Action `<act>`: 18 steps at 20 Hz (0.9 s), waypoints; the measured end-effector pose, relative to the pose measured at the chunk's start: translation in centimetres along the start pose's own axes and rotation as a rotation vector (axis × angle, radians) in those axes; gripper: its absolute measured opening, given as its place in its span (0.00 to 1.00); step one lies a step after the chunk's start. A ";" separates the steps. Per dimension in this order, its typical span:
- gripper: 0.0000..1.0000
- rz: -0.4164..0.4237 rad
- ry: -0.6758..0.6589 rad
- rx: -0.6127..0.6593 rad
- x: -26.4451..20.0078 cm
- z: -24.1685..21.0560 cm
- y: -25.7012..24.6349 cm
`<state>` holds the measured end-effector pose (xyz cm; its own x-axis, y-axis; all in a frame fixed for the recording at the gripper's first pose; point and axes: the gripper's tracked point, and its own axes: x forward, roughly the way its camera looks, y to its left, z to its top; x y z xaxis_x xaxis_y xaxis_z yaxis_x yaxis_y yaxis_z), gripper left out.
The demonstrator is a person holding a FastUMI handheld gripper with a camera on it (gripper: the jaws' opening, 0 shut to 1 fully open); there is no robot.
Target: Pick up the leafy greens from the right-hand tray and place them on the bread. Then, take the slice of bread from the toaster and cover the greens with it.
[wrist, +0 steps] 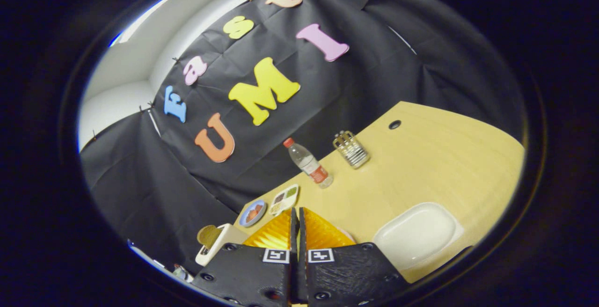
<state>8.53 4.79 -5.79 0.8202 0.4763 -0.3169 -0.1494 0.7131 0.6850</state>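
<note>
Toaster (220, 244) with bread slice (208, 236) sits at ten o'clock of the clenched, empty tool (297, 218), worktop (421, 166) reachable.

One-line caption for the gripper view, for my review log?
Gripper fingers closed together, empty, above a wooden table with toaster, white tray and water bottle.

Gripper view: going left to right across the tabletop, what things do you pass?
Toaster with a bread slice → blue plate → compartment tray → closed tongs → water bottle → metal rack → white plate.
</note>
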 end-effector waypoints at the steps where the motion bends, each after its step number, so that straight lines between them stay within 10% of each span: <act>1: 0.00 0.017 0.015 0.003 1.0 -1.1 1.2; 9: 0.00 0.112 0.138 0.083 7.5 -9.3 6.7; 18: 0.00 -0.076 0.096 0.087 8.0 -9.6 -2.1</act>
<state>10.07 12.00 -16.08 0.7702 0.4723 -0.4287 -0.0370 0.7041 0.7092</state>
